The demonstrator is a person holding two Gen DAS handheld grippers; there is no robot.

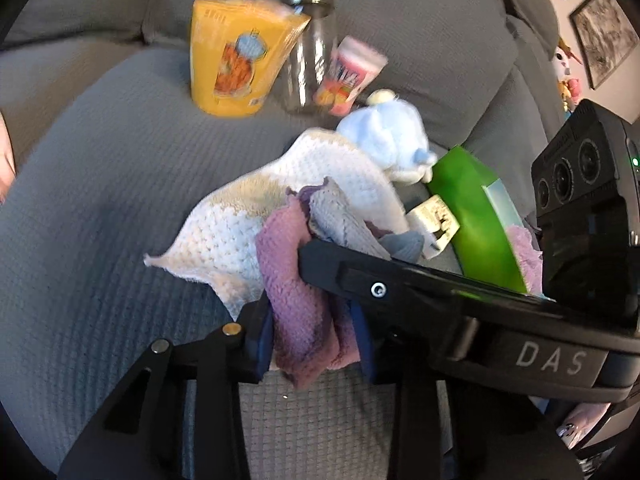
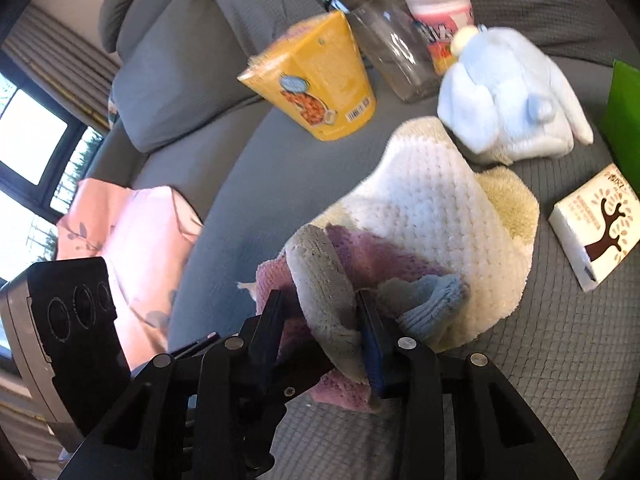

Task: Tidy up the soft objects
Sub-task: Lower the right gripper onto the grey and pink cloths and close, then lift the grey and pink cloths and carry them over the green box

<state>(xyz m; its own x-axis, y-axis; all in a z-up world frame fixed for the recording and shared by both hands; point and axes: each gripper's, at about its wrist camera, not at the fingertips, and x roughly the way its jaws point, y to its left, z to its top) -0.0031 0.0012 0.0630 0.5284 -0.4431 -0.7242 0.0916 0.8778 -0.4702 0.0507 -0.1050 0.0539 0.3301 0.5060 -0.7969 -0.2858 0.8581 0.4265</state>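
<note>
A purple cloth (image 1: pixel 298 300) with a grey-beige side lies on a white knitted towel (image 1: pixel 224 236) on the grey sofa. My left gripper (image 1: pixel 316 340) is shut on the purple cloth. My right gripper (image 2: pixel 324 320) is shut on the same cloth's grey-beige fold (image 2: pixel 320 280), with the purple side (image 2: pixel 372 256) behind it. The right gripper's black body (image 1: pixel 440 304) crosses the left wrist view. A light blue plush toy (image 2: pixel 504 96) lies beyond the white towel (image 2: pixel 432 208); the toy also shows in the left wrist view (image 1: pixel 384 136). A small blue cloth (image 2: pixel 432 296) lies under the fold.
A yellow snack bag (image 2: pixel 320 80), a clear bottle (image 2: pixel 384 48) and a pink cup (image 2: pixel 440 12) stand at the sofa back. A white box with a tree print (image 2: pixel 596 220) and a green box (image 2: pixel 624 112) lie right. A pink floral cloth (image 2: pixel 136 248) lies left.
</note>
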